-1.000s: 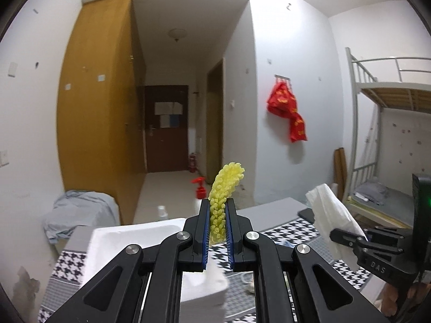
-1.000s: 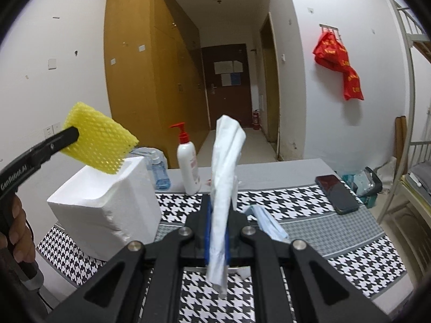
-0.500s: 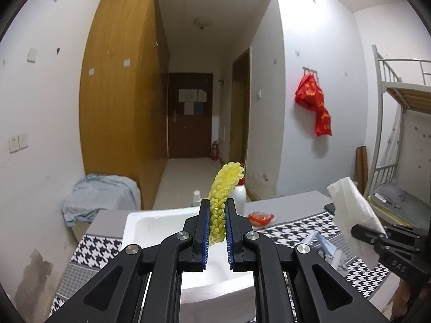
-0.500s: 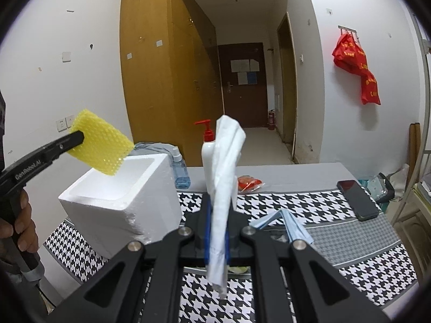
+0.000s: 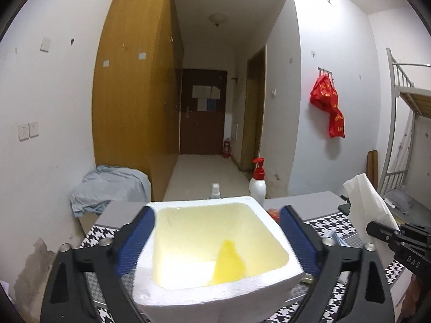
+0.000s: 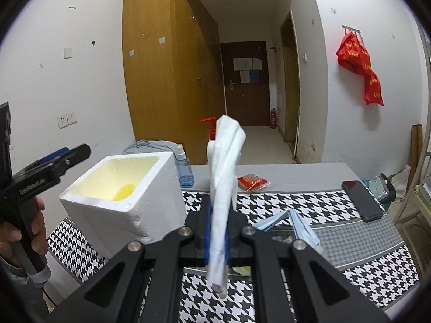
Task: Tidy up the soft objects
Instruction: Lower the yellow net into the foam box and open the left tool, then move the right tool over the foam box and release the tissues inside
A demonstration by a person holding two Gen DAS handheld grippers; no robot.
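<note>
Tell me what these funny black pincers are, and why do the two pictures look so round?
They are grabbing tools, one in each of a person's hands. Each carries a small wide-eyed camera looking along its two fingers, which bends the room round.

One picture is from the left gripper. Its fingers are spread wide open over a white foam box, and a yellow sponge lies inside the box.

The other picture is from the right gripper. It is pinching a white cloth that sticks up. You can see the left tool and the hand holding it at the side.

On the checkered table there are also a blue spray bottle, a red packet, a face mask and a black phone.
</note>
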